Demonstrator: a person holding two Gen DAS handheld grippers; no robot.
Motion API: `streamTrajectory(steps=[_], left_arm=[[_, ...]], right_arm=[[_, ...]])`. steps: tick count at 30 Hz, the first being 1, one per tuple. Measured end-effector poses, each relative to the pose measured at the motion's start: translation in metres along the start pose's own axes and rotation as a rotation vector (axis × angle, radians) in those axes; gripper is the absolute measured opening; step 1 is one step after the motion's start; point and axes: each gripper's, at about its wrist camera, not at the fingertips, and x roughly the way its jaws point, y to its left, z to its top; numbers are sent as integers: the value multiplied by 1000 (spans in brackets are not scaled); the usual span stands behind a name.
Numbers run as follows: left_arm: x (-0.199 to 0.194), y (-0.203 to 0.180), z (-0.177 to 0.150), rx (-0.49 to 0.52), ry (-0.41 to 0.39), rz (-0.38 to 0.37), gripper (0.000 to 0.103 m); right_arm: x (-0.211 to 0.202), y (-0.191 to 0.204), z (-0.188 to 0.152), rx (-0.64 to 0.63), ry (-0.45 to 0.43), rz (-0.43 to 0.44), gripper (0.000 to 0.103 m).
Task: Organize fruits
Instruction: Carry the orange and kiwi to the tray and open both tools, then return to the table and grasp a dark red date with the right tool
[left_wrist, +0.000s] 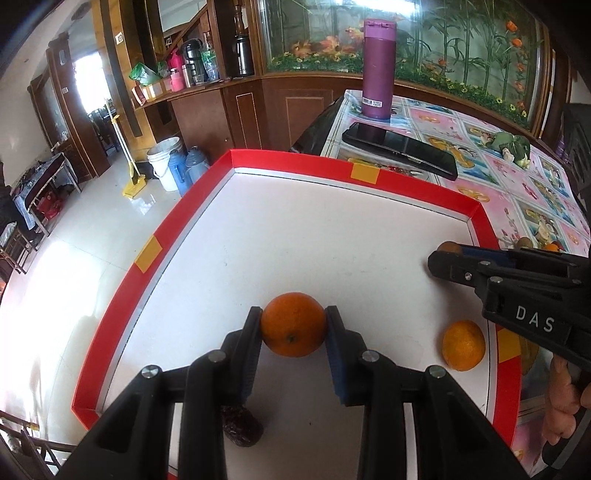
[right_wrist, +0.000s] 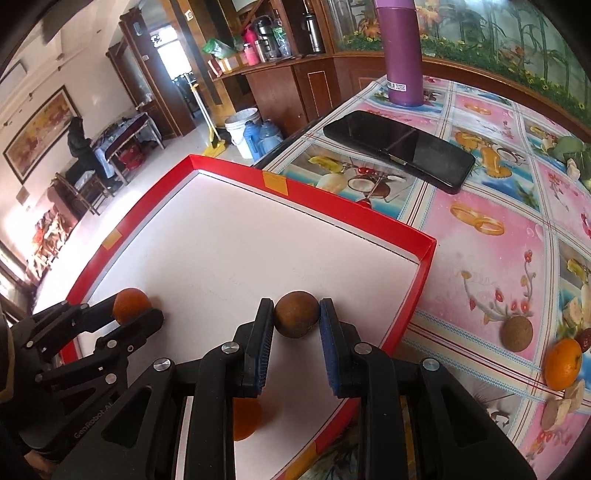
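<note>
Tray: red-rimmed box lid (left_wrist: 177, 229) w/ white floor, sits on left edge of table, near side toward cams.
Table: pink picture-print cloth (right_wrist: 491, 206), right of tray.
L gripper (left_wrist: 293, 325): narrow, pads clamped on both sides of an orange (left_wrist: 293, 325), over near-middle of tray floor; can't tell if fruit touches floor.
R gripper (right_wrist: 296, 314): narrow, pads pinching small brown round fruit (right_wrist: 296, 314), over tray's right side just inside right rim.
Cross-view: from L cam, R gripper comes in from right edge, hand (left_wrist: 561, 402) below it; from R cam, L gripper w/ its orange sits at near left.
2nd orange (left_wrist: 463, 345): loose on tray floor, near right, betw. the two grippers, apart from both.
Dark date-like fruit (left_wrist: 242, 424): on tray floor, near, partly hidden under L gripper fingers.
Fruit still on cloth: brown round one (right_wrist: 517, 332), orange (right_wrist: 563, 363), reddish piece beside it, all right of tray, near right.
Far side: black phone (right_wrist: 399, 149) flat on cloth, purple bottle (right_wrist: 402, 51) upright behind it.
Bkgd: person (right_wrist: 83, 146) standing far left in room; face n/a.
</note>
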Motion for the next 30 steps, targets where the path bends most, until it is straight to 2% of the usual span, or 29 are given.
streamTrajectory(steps=[4,6,7,8,9,15,23,30], left_arm=[[0,1,1,-14,7,12,40],[0,3,0,-26,14,28,53],[-2,3,0,-29,10,29,54],[-5,3,-1,-32,6,34,57],[-8,3,-2,-35,3,39,61],[-30,-4,2,-26,-41,50,71],[-57,-27,5,-7,-86,19,76],[-72,-68,8,60,-99,-53,76]], right_arm=[[2,-1,2,-2,7,8,24],[1,-4,3,9,19,32,25],[-1,-4,4,15,18,41,28],[-5,-6,4,25,11,51,33],[-9,-8,5,34,-1,61,34],[-39,-21,8,75,-81,97,34],[-82,-61,2,130,-159,74,34],[-133,-127,-15,237,-248,17,35]])
